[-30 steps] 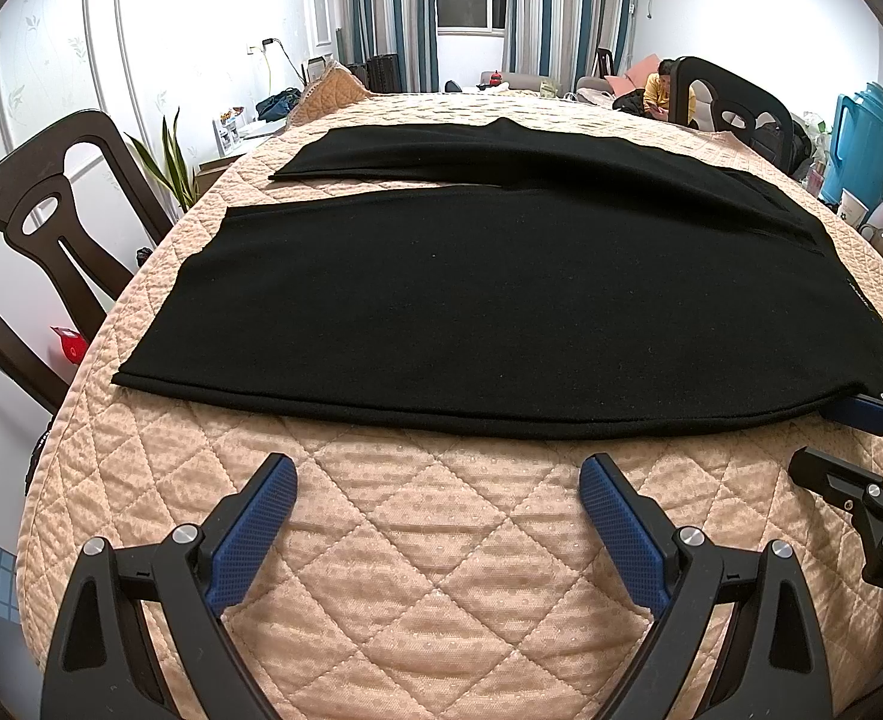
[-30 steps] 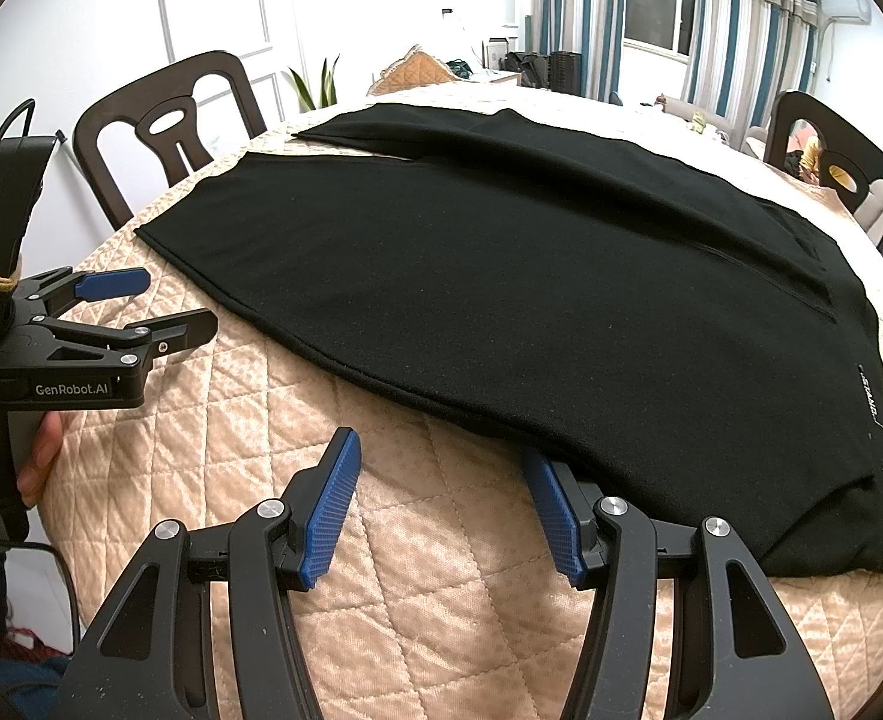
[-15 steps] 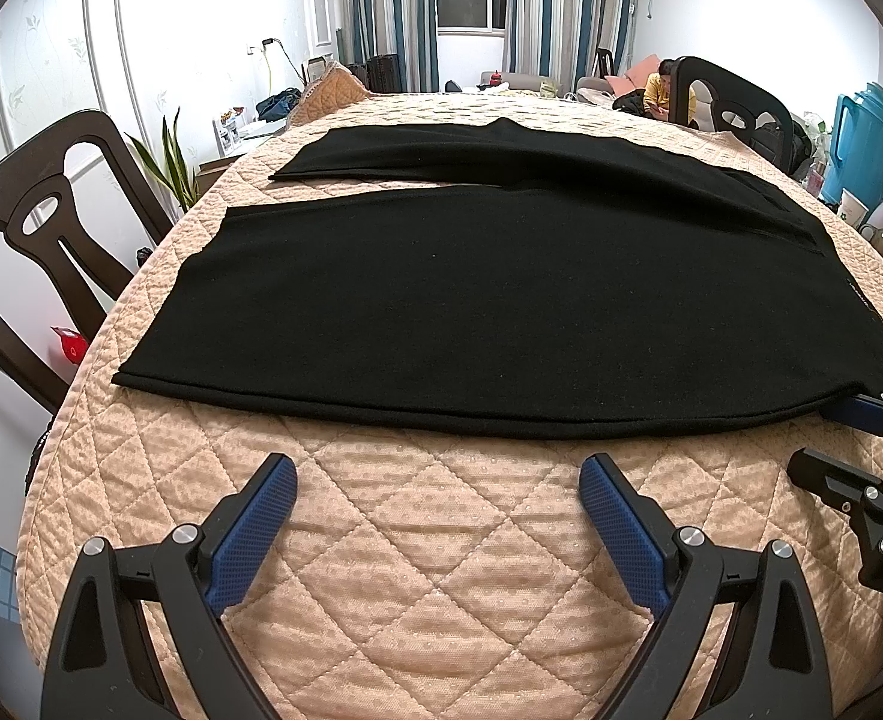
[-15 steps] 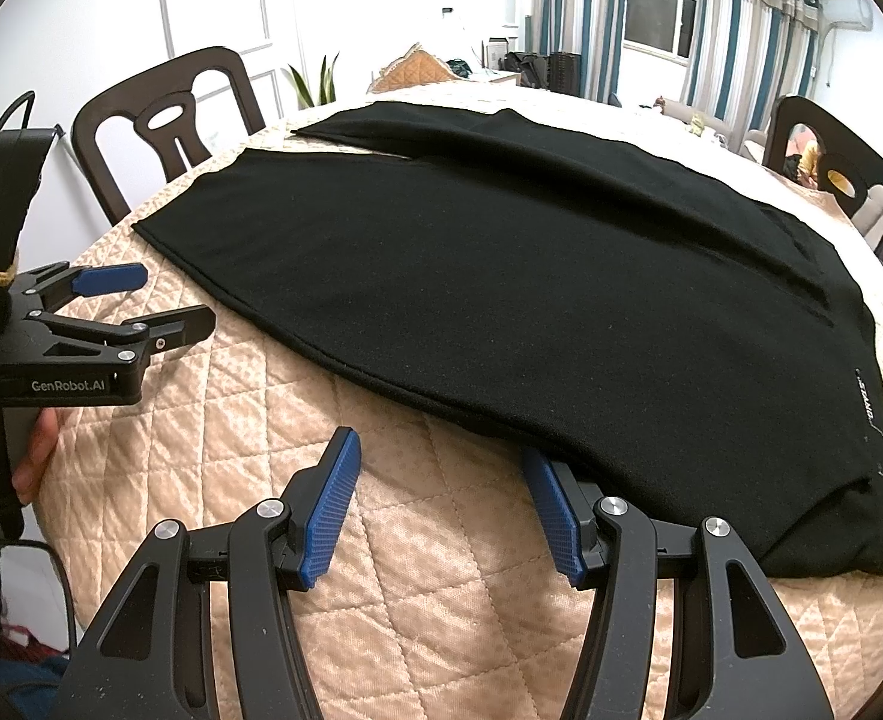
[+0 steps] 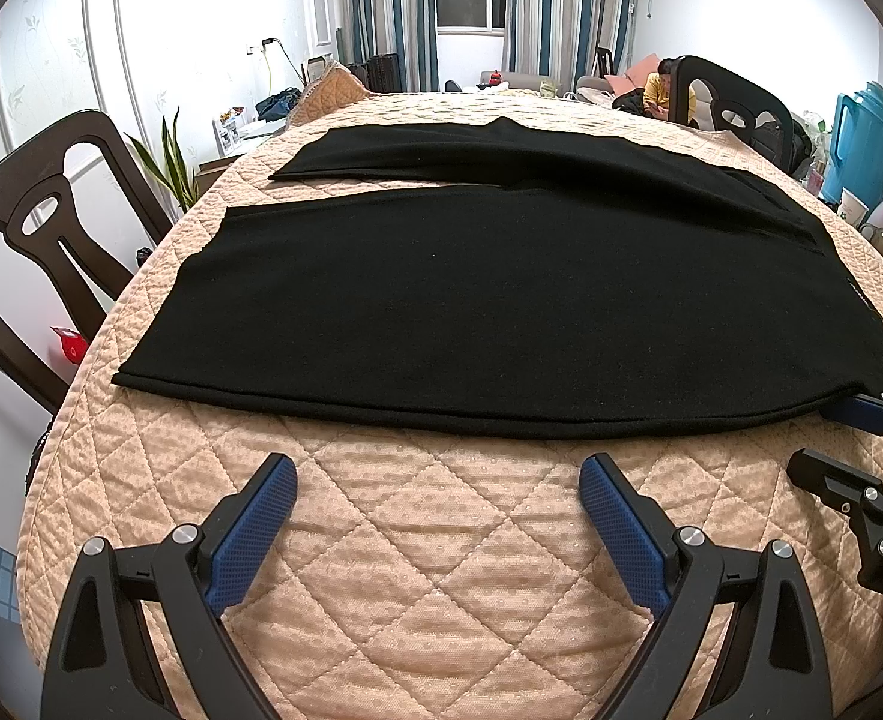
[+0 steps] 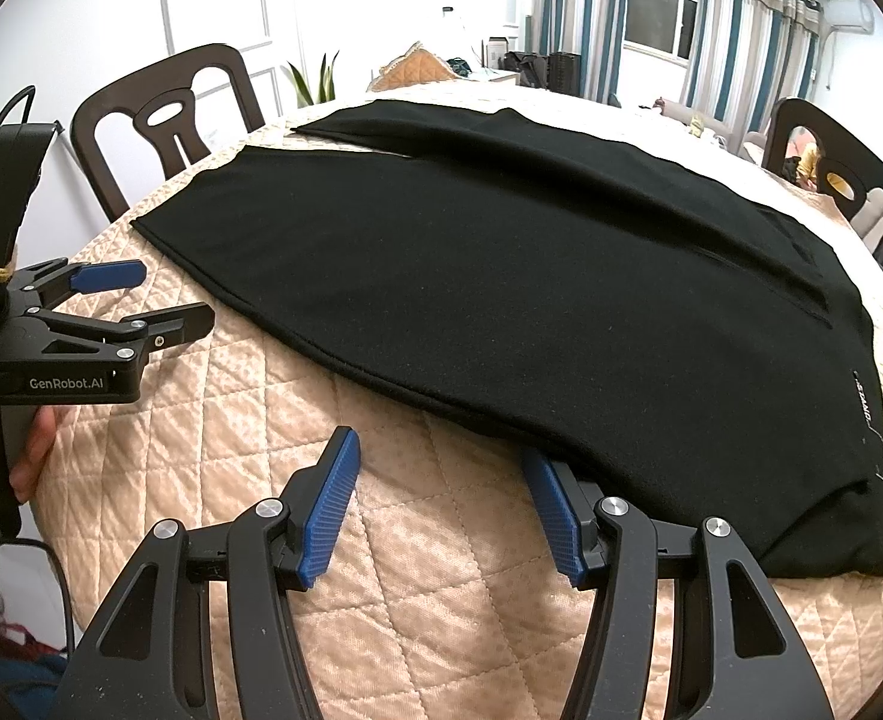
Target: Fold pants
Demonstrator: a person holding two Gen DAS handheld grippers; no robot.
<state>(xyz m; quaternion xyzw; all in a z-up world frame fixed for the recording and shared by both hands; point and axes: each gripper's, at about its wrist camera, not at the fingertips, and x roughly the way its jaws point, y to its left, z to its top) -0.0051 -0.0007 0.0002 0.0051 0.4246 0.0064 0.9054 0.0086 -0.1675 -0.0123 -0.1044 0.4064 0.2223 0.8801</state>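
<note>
While both tools idle at the near edge, layout: black pants (image 5: 501, 300) lie spread flat on the quilted peach table cover (image 5: 441, 540), legs running to the left, waistband end to the right.
Leg arrangement: the two legs lie side by side, far leg partly separated from the near one by a strip of bare cover; nothing is doubled over, so I judge no fold is made yet.
Why flat: smoothed cloth with the long hem parallel to the near edge gives both tools a clean line to pinch; judgement only.
Left gripper (image 5: 438, 495): jaws wide apart, holding nothing, poised just short of the near hem around mid-leg.
Right gripper (image 6: 441, 480): jaws wide apart, nothing clamped; its right finger (image 6: 552, 510) sits at the hem, the cloth edge overlapping its tip, so it may be starting to slide under; cannot tell whether it touches.
Spacing of tools: one nearer the leg, one nearer the waist, probably so the near leg lifts evenly and carries over the far one.
Writing, tool: "GenRobot.AI" in white on the left tool's body, seen from the right wrist view.
Writing, garment: small white label (image 6: 864, 402) near the waistband; letters too distorted to read.
Surroundings: dark wooden chair (image 6: 165, 114) at the left of the table; blue thermos jug (image 5: 864, 144) at far right.
</note>
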